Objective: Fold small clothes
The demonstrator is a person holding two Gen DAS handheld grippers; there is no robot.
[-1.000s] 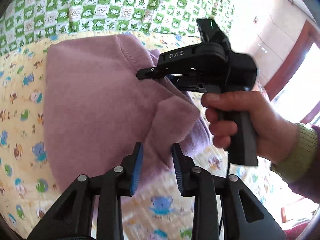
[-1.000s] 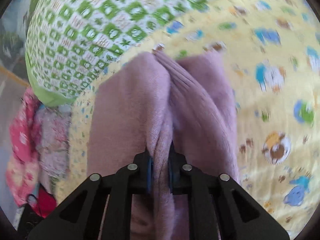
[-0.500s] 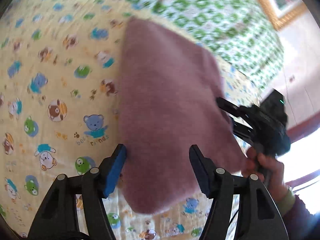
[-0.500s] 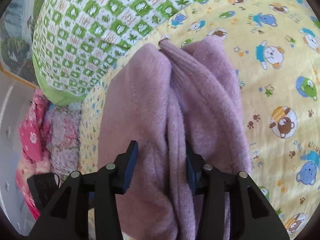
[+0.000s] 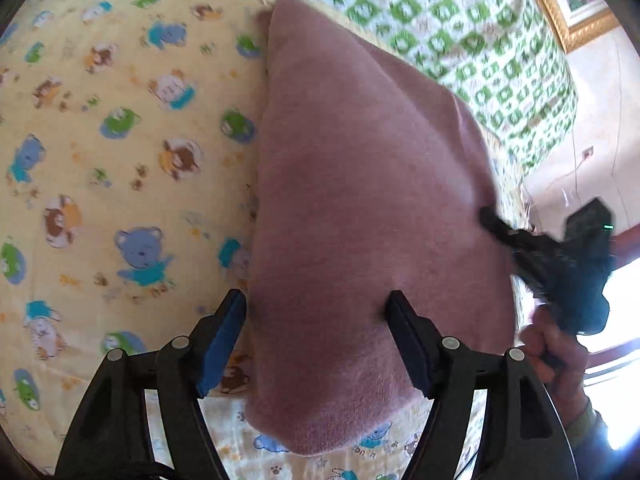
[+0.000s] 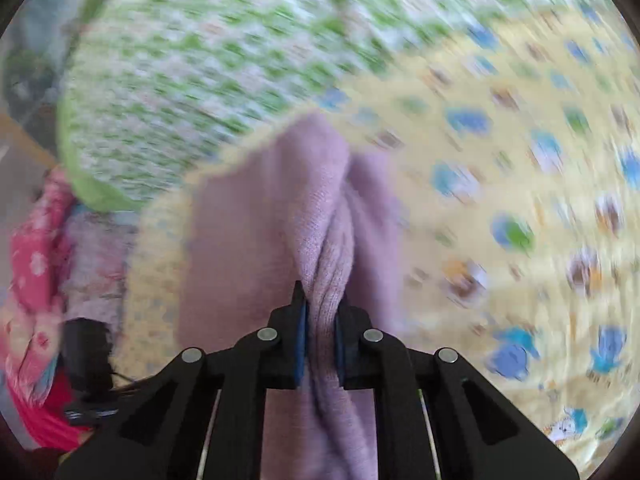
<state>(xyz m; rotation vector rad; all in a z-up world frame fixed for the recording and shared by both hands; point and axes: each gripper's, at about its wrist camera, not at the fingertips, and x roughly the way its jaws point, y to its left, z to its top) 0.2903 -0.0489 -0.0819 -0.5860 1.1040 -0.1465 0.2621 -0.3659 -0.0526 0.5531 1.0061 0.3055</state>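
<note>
Mauve knit garment, folded, lying on a yellow cartoon-bear bedsheet. Broad flat face up in the left wrist view; far tip reaches toward a green-and-white checked quilt at the back of the bed.

Left gripper: jaws spread wide, blue pad showing on the left finger. Fingers straddle the garment's near end. The left finger stands at the garment's left edge, over the sheet; the right finger sits over the cloth itself. Nothing pinched. Whether the tips press the cloth, cannot tell. The garment's near hem lies below and between the two fingers.

Right gripper: jaws drawn in tight on a bunched ridge of the mauve garment. The fold of knit passes straight between the blue pads and runs away from the camera toward the quilt. This view is heavily motion-blurred; fine detail of the pattern is lost.

In the left wrist view the right gripper shows at the garment's right edge, its black tip against the cloth, held by the person's right hand at lower right.

Pink and red fabrics piled at the far left of the right wrist view, beyond the sheet's edge. Gilt picture frame on the wall, upper right.
</note>
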